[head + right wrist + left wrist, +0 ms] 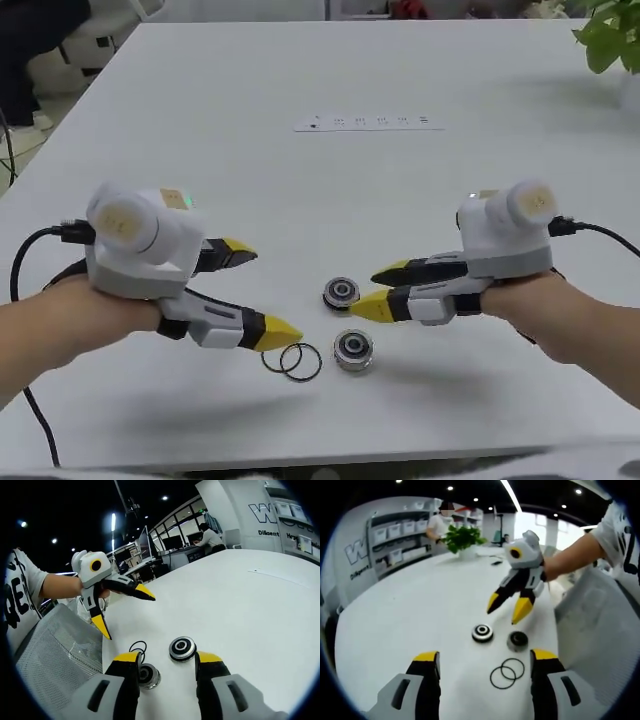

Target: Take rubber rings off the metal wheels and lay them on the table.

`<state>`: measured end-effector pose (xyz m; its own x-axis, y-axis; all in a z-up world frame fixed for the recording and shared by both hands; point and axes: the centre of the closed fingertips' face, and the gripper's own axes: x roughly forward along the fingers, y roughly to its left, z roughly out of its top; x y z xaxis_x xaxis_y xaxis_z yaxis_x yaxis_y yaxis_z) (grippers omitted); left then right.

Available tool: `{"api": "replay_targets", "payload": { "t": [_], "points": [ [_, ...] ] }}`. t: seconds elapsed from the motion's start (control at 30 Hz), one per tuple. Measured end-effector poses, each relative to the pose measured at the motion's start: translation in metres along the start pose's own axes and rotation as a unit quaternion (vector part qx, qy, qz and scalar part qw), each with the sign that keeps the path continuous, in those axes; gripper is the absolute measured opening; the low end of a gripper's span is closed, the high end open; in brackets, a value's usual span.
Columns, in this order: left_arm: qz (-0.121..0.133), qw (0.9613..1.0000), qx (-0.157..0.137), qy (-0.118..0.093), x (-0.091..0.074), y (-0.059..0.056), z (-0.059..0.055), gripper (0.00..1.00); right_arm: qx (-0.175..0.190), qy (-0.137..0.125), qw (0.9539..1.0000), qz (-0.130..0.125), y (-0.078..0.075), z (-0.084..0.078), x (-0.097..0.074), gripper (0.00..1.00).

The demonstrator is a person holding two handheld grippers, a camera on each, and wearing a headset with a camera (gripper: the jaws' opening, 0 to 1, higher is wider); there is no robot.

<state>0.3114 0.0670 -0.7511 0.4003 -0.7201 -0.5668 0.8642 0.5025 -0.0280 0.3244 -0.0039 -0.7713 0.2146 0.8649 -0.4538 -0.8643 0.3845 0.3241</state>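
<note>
Rubber rings (292, 360) lie just beside left gripper (272, 293) fingers (275, 335).

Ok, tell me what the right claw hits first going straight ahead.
Probably the metal wheel lying just ahead of the right claw, between its open jaws; height above the table is unclear, so it might pass over.

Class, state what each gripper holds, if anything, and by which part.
Nothing is held. The left gripper and right gripper are open; the two black rubber rings and two round metal wheels lie loose on the white table.
</note>
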Motion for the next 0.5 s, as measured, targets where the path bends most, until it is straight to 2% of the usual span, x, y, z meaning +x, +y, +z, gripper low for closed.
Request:
{"api": "replay_targets", "payload": {
  "t": [0.2, 0.3, 0.5],
  "points": [
    [-0.001, 1.0, 0.0, 0.001, 0.009, 0.002, 0.002, 0.73, -0.009, 0.02, 0.9998, -0.004, -0.003, -0.01, 0.001, 0.33],
    [-0.004, 1.0, 0.001, 0.004, 0.013, 0.001, 0.001, 0.73, -0.006, 0.015, 0.9998, -0.006, -0.006, -0.011, 0.001, 0.37],
    [-0.007, 0.9999, 0.002, 0.007, 0.019, 0.002, 0.001, 0.72, -0.011, 0.016, 0.9997, -0.012, -0.012, -0.013, 0.003, 0.38]
  ]
}}
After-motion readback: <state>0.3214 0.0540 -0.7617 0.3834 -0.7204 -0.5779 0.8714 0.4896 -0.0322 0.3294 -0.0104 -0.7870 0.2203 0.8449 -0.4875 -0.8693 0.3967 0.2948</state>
